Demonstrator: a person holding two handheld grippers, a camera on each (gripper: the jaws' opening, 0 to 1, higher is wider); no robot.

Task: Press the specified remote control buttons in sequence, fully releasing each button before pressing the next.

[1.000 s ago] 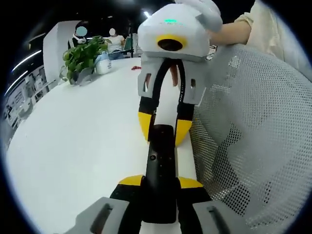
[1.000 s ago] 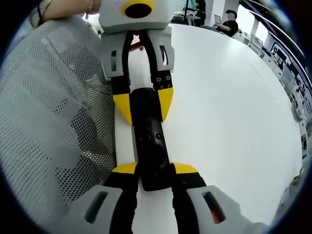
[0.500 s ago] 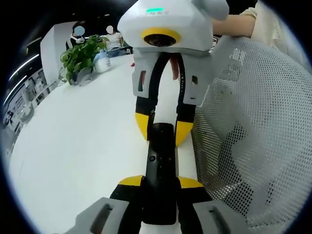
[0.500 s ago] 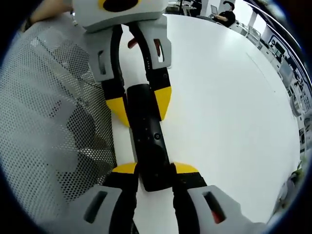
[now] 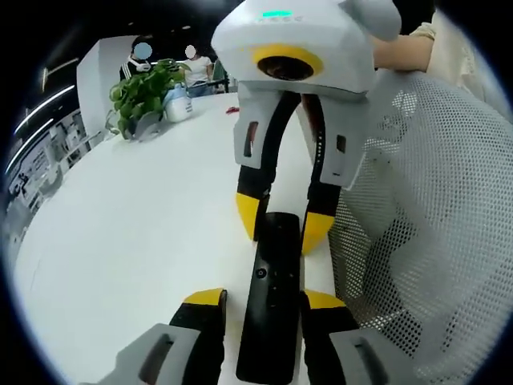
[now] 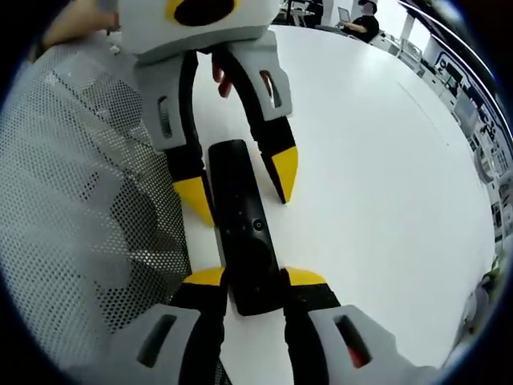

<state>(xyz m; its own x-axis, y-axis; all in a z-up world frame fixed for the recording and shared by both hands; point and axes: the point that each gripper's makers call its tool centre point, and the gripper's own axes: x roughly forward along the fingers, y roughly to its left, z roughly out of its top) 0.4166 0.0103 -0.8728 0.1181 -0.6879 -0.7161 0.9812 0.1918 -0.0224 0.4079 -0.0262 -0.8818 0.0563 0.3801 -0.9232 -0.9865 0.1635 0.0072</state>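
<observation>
A slim black remote control [image 5: 272, 289] lies lengthwise over the white table [image 5: 128, 233], between two grippers that face each other. In the left gripper view my left gripper [image 5: 263, 301] is open, its yellow tips standing off both sides of the remote's near end. My right gripper [image 5: 284, 224] comes in from above, shut on the far end. In the right gripper view the remote [image 6: 244, 224] is clamped at the bottom by my right gripper [image 6: 256, 277]. The left gripper [image 6: 239, 191] opposite has its jaws spread wide around the other end.
A grey mesh chair back [image 5: 425, 208] stands close beside the remote, seen also as mesh chair back [image 6: 80, 200]. A potted plant [image 5: 140, 92] and a white container [image 5: 178, 104] sit at the far table edge. A person's hand [image 5: 401, 48] holds the right gripper.
My left gripper's jaws have spread apart and let go of the remote. The right gripper stays shut on it. Both views shifted slightly.
</observation>
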